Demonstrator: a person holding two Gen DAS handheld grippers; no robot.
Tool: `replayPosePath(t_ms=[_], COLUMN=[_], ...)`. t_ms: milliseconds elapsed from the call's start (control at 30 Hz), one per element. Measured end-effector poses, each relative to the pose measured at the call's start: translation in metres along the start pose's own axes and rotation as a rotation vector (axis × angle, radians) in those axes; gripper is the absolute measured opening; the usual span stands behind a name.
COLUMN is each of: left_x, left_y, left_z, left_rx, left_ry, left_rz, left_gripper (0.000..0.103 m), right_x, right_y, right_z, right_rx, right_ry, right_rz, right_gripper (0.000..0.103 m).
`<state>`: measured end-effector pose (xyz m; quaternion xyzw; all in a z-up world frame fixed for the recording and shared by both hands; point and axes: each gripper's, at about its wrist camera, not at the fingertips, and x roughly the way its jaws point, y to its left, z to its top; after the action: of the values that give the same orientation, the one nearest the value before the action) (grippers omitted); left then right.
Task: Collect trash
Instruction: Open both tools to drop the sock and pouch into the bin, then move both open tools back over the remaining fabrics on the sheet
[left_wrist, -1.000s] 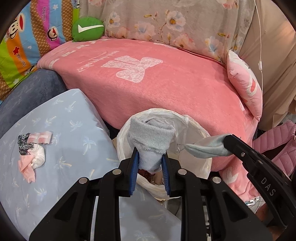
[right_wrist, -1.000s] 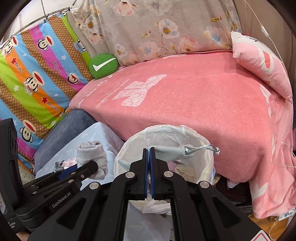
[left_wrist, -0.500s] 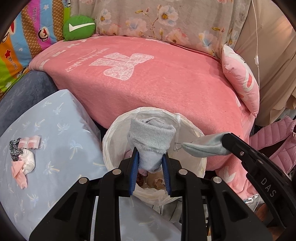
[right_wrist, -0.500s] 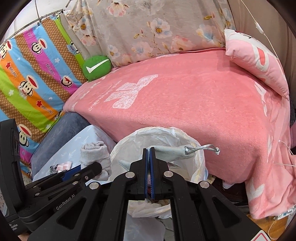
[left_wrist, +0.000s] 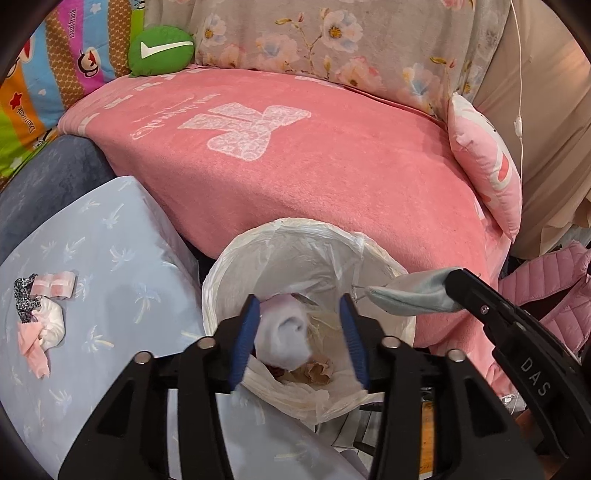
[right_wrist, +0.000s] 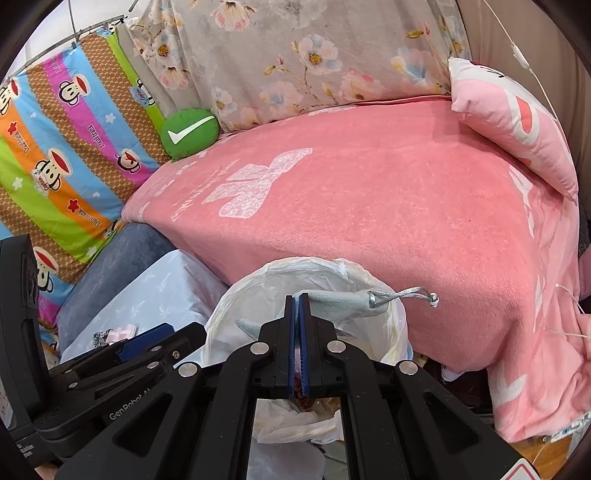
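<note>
A bed with a pink blanket (left_wrist: 332, 177) fills most of the room; the blanket carries a white printed figure. Behind it hangs a grey curtain with flowers (right_wrist: 314, 55). On the left hangs a striped cloth with cartoon monkeys (right_wrist: 66, 140), and a round green cushion with a white tick (left_wrist: 160, 50) lies at the blanket's far corner. A pink pillow (right_wrist: 517, 122) leans at the right end of the bed. A dark blue cushion (left_wrist: 48, 195) sits beside a pale blue surface with palm prints (left_wrist: 110, 258). The light is soft and even.
</note>
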<state>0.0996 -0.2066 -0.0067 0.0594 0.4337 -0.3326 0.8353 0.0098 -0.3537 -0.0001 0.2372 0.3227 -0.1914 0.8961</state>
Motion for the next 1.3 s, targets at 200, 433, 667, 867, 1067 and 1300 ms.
replayPosePath(t_ms=[200, 433, 667, 867, 1067, 1300], left_x=[-0.003, -0.005, -0.007, -0.01, -0.015, -0.021], left_y=[0.011, 0.022, 0.029, 0.034, 0.045, 0.072], left_z=[0.0, -0.002, -0.006, -0.01, -0.015, -0.026], left_rx=[-0.023, -0.052, -0.07, -0.078, -0.091, -0.15], left_ry=[-0.019, -0.022, -0.024, -0.028, -0.029, -0.029], left_rz=[0.016, 0.03, 0.037, 0.039, 0.048, 0.095], left_gripper=[0.056, 0.058, 0.06, 0.06, 0.06, 0.06], right_x=[0.003, 0.008, 0.008, 0.009, 0.011, 0.013], right_y=[0.005, 0.019, 0.024, 0.033, 0.045, 0.065], right_z=[0.002, 0.001, 0.0, -0.004, -0.012, -0.025], right_rx=[-0.009, -0.036, -0.05, -0.071, -0.094, -0.123], right_ry=[0.001, 0.005, 0.004, 0.014, 0.03, 0.052], right_rz=[0.0, 0.008, 0.008, 0.012, 0.019, 0.037], right_gripper=[0.003, 0.008, 0.014, 0.018, 0.024, 0.026])
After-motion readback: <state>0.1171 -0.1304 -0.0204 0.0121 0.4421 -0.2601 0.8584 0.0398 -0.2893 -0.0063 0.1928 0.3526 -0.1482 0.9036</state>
